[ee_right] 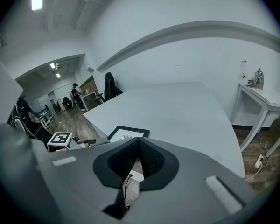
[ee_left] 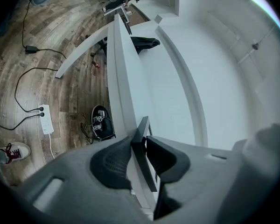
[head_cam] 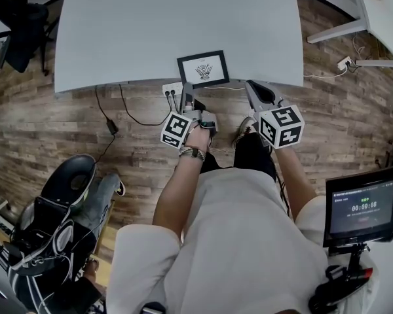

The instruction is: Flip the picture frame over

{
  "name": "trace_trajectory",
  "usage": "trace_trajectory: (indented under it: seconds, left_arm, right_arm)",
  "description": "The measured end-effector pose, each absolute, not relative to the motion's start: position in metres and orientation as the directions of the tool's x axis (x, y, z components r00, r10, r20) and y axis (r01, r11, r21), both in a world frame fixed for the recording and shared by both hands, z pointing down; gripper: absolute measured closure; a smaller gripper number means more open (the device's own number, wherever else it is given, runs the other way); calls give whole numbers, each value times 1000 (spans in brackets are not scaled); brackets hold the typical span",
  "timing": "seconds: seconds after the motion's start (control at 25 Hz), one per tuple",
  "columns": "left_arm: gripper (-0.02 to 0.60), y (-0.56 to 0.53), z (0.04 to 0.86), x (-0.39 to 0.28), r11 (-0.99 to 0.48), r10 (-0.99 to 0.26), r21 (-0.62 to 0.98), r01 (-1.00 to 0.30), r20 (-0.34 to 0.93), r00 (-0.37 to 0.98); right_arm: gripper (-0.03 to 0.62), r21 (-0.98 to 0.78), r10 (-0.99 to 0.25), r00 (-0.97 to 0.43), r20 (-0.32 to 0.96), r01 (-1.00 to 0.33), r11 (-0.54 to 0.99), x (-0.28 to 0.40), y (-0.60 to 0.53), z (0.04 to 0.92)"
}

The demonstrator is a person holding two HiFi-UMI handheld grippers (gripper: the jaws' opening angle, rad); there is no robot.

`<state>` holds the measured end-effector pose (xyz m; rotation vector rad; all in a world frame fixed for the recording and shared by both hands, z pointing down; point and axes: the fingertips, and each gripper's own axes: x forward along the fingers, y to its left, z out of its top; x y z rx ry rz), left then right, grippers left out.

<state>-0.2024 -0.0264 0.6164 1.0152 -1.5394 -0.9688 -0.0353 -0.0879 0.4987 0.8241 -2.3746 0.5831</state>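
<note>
Two grippers work the near edge of the table: picture frame flat on the table there, print side up, its near-left corner between the slightly parted jaws of the left gripper, a thin gap at one pad; right gripper at the same table edge, jaws closed together, empty.

A pale grey table filled your twelve o'clock above a wood-plank floor. A white power strip lay on the floor by the table's near edge, with a black adapter brick toward nine o'clock of it. At your four o'clock a small screen glowed. At one o'clock stood a white side table.
</note>
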Motion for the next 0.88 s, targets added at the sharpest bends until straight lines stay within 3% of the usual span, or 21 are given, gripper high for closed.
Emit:
trace_trajectory:
  seconds: [0.24,0.44,0.6,0.88]
  left_arm:
    - [469,-28,619,-201,306,-947,946,-104,290,-140]
    - [385,-27,619,-200,289,-954,952,-102,278,-114]
    - [336,-19,613,-201,306,-952,927,-216,300,-57]
    - [332,-1,594,-227,329,-933,807,-490,358,-36]
  right_arm:
    - [591,-212,-422,-656,626,-664,717,-36,-87,500]
    - [591,-213,-423,-654,628,-666,714,-35,-88,501]
    - [591,-219,-426,-658,620,-667,712,-38,-89,499]
    - [591,-236,-439,-682,585,-661,712,-51,-97,490]
